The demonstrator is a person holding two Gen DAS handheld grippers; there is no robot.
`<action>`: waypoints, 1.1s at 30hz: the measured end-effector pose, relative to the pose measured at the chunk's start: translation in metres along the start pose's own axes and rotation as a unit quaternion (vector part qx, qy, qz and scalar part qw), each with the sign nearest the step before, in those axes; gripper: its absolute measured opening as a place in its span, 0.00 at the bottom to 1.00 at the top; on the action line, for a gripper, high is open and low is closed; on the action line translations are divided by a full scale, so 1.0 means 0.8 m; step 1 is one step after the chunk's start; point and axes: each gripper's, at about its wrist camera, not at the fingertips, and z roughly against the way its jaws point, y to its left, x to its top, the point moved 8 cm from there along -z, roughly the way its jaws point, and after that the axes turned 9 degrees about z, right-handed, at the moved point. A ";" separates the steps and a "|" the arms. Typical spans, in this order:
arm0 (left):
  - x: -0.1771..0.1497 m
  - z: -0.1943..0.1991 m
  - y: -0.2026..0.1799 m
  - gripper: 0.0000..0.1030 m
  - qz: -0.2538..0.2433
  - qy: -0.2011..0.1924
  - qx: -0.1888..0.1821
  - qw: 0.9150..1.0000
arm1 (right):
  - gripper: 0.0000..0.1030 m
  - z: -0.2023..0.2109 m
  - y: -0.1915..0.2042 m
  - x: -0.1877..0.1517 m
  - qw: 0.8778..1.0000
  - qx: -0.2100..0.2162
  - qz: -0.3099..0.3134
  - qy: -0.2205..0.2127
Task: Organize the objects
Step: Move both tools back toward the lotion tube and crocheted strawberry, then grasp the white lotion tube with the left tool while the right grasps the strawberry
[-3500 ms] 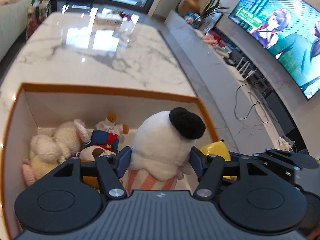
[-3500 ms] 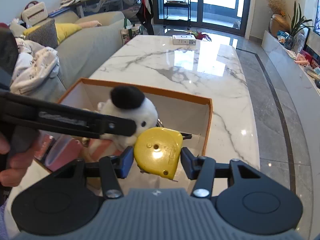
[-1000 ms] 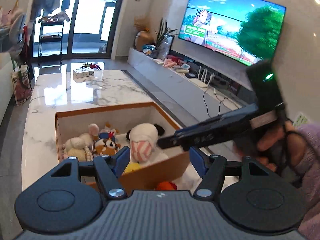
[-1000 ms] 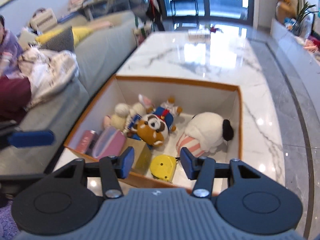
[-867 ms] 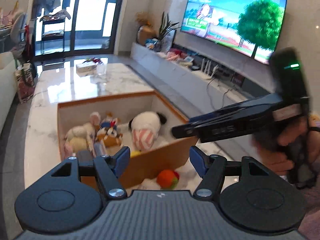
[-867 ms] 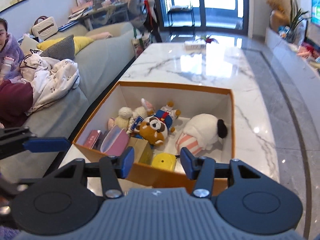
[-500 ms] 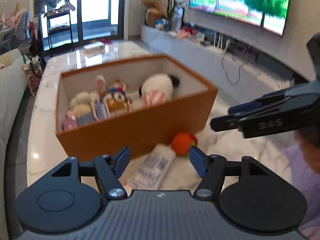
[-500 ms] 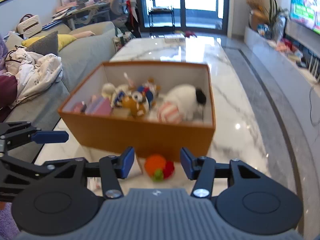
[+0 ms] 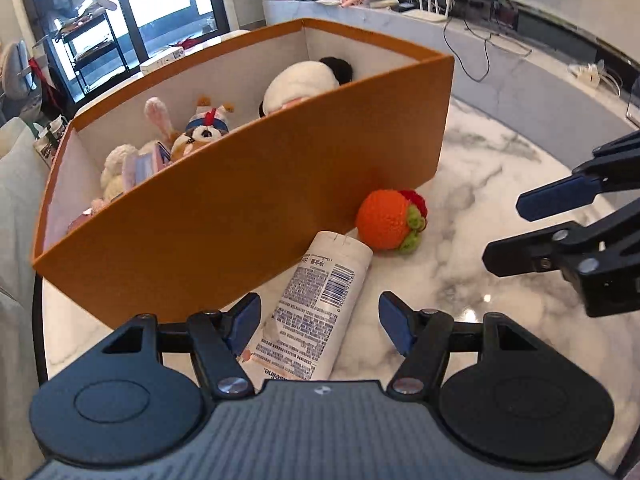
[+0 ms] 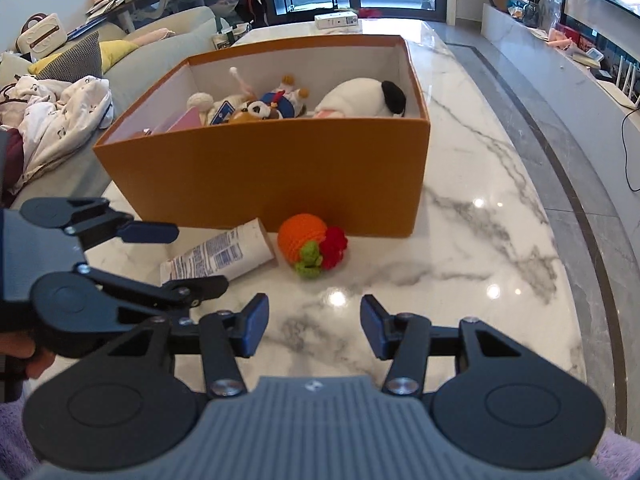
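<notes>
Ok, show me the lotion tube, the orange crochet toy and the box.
lotion tube point(image 9: 320, 300), left wrist view, on its printed label.
orange crochet toy point(image 10: 302, 236), right wrist view, on its orange body.
box point(image 10: 280, 172), right wrist view, on its near outer wall.

Straight ahead of the right tongs point(image 10: 314, 326), spread wide, lies bare marble bench point(image 10: 472, 248) up to the crocheted orange toy point(image 10: 302, 236), which sits against the orange box point(image 10: 280, 176). That tall box wall blocks any low pass beyond; its top is open above the plush toys point(image 10: 280, 106). Left of the right tongs, the left tongs point(image 9: 318, 320) crowd the white tube point(image 9: 320, 304) lying between their spread fingers. To the right of the toy the bench runs open.
</notes>
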 end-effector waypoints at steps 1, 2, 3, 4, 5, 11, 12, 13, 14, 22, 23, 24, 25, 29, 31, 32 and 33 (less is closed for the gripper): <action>0.000 -0.004 0.001 0.75 -0.002 0.002 0.003 1.000 | 0.51 -0.001 0.000 0.000 1.000 0.000 -0.001 0.001; -0.001 -0.008 0.001 0.75 -0.006 0.005 0.005 1.000 | 0.51 -0.002 -0.001 0.002 1.000 -0.001 -0.002 0.002; -0.003 -0.013 0.000 0.75 -0.010 0.009 0.008 1.000 | 0.51 -0.002 -0.003 0.001 1.000 -0.002 -0.003 0.003; -0.006 -0.018 0.002 0.75 -0.012 0.013 0.014 1.000 | 0.51 -0.003 -0.004 0.001 1.000 -0.005 -0.004 0.004; -0.008 -0.023 0.003 0.75 -0.014 0.018 0.021 1.000 | 0.51 -0.003 -0.005 0.001 1.000 -0.006 -0.004 0.005; -0.008 -0.033 0.009 0.75 0.006 0.021 0.013 1.000 | 0.51 -0.009 -0.010 -0.001 1.000 -0.011 -0.013 0.013; -0.008 -0.034 0.010 0.75 0.012 0.021 0.011 1.000 | 0.51 -0.011 -0.011 -0.001 1.000 -0.011 -0.014 0.015; -0.008 -0.034 0.011 0.74 0.017 0.022 0.008 1.000 | 0.51 -0.012 -0.011 -0.001 1.000 -0.011 -0.015 0.016; -0.008 -0.035 0.013 0.74 0.021 0.022 0.005 1.000 | 0.51 -0.014 -0.011 -0.002 1.000 -0.011 -0.016 0.017; -0.006 -0.034 0.015 0.67 0.029 0.023 -0.004 0.999 | 0.51 -0.021 -0.008 -0.001 1.000 -0.009 -0.017 0.022; -0.006 -0.034 0.015 0.67 0.030 0.023 -0.004 0.999 | 0.51 -0.021 -0.007 0.000 1.000 -0.009 -0.017 0.022; -0.006 -0.034 0.016 0.67 0.029 0.023 -0.003 0.999 | 0.51 -0.021 -0.007 0.000 1.000 -0.008 -0.017 0.022; -0.006 -0.034 0.016 0.66 0.029 0.024 -0.003 0.999 | 0.51 -0.021 -0.007 0.001 1.000 -0.008 -0.018 0.021; -0.006 -0.030 0.015 0.62 0.035 0.036 -0.003 0.999 | 0.51 -0.021 -0.008 0.004 1.000 -0.006 -0.017 0.018; -0.005 -0.027 0.017 0.59 0.046 0.041 -0.008 0.998 | 0.49 -0.022 -0.009 0.007 1.000 -0.006 -0.018 0.016; -0.005 -0.025 0.018 0.58 0.053 0.043 -0.011 0.998 | 0.48 -0.022 -0.009 0.008 1.000 -0.005 -0.018 0.015; -0.005 -0.023 0.019 0.57 0.059 0.045 -0.015 0.997 | 0.46 -0.023 -0.009 0.010 1.000 -0.004 -0.020 0.013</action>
